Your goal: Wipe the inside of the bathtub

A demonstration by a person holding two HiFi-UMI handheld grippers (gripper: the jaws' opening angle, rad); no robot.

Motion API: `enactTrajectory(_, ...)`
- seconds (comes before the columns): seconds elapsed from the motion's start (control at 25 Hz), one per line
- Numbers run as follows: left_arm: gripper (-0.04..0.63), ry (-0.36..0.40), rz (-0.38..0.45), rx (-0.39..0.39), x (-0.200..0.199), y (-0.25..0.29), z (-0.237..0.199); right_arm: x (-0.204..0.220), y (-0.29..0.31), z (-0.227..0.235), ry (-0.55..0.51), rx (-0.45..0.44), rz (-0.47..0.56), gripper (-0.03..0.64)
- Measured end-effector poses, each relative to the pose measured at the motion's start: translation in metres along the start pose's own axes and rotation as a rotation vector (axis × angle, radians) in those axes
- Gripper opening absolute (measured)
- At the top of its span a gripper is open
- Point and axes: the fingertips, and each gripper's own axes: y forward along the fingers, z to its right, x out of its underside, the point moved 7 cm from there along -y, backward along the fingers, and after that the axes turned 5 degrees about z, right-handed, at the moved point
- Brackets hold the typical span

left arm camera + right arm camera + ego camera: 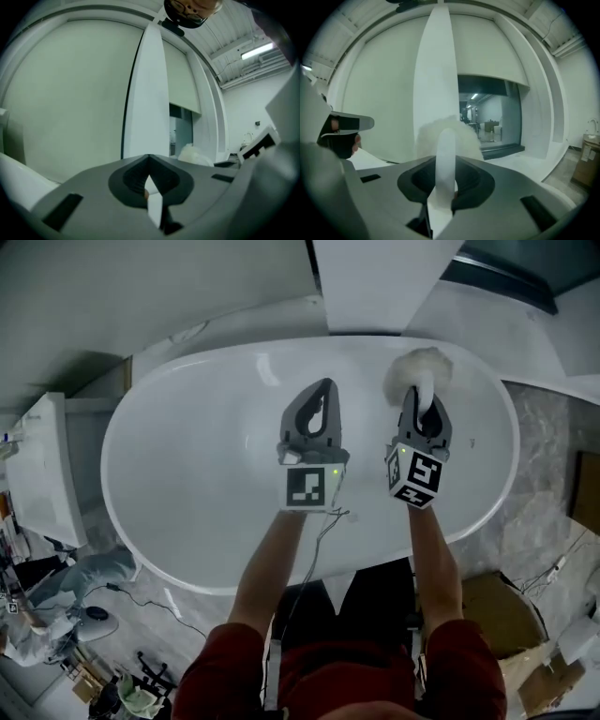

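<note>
A white oval bathtub (178,512) fills the middle of the head view. My left gripper (323,388) hovers over the tub's middle, shut with nothing between its jaws; its own view shows the jaw tips (149,158) meeting. My right gripper (425,404) is beside it on the right, shut on the white handle (446,150) of a fluffy white duster. The duster's head (419,366) sits near the tub's far inner wall and shows as a pale puff (425,137) behind the handle. It also appears in the left gripper view as a duster head (191,153).
A broad white pillar (375,282) rises just behind the tub. A white fixture (45,474) stands at the left. Cables (141,601) and a person (42,615) are on the floor at lower left. Cardboard boxes (525,634) lie at lower right.
</note>
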Motion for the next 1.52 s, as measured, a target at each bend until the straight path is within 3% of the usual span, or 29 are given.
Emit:
enactTrajectory(0.12,0.015,-0.018,0.028,-0.003,-0.058,-0.018,-0.01,-0.06,-0.03,-0.035,-0.02,-0.069,0.01,0.089)
enactTrajectory(0.28,0.017,0.027,0.051,-0.004,-0.138,-0.042,-0.01,-0.141,-0.067,-0.071,-0.042,-0.141,0.058,0.089)
enactTrajectory(0.48,0.015,0.053,0.077,-0.071,-0.226,-0.068,-0.002,-0.235,-0.1,-0.092,0.003,-0.204,0.145,0.089)
enactTrajectory(0.64,0.015,0.06,0.108,-0.109,-0.276,-0.096,-0.006,-0.291,-0.129,-0.11,-0.053,-0.245,0.204,0.089)
enactTrajectory(0.84,0.015,0.079,0.108,-0.13,-0.3,-0.129,-0.017,-0.325,-0.154,-0.126,-0.104,-0.293,0.257,0.089)
enactTrajectory(1.04,0.015,0.102,0.103,-0.154,-0.299,-0.152,-0.031,-0.316,-0.168,-0.146,-0.089,-0.348,0.237,0.089)
enactTrajectory(1.24,0.015,0.08,0.096,-0.18,-0.296,-0.155,-0.042,-0.32,-0.163,-0.156,-0.138,-0.36,0.265,0.089)
enactTrajectory(1.52,0.015,0.089,0.125,-0.154,-0.305,-0.16,-0.043,-0.326,-0.164,-0.17,-0.176,-0.381,0.31,0.091)
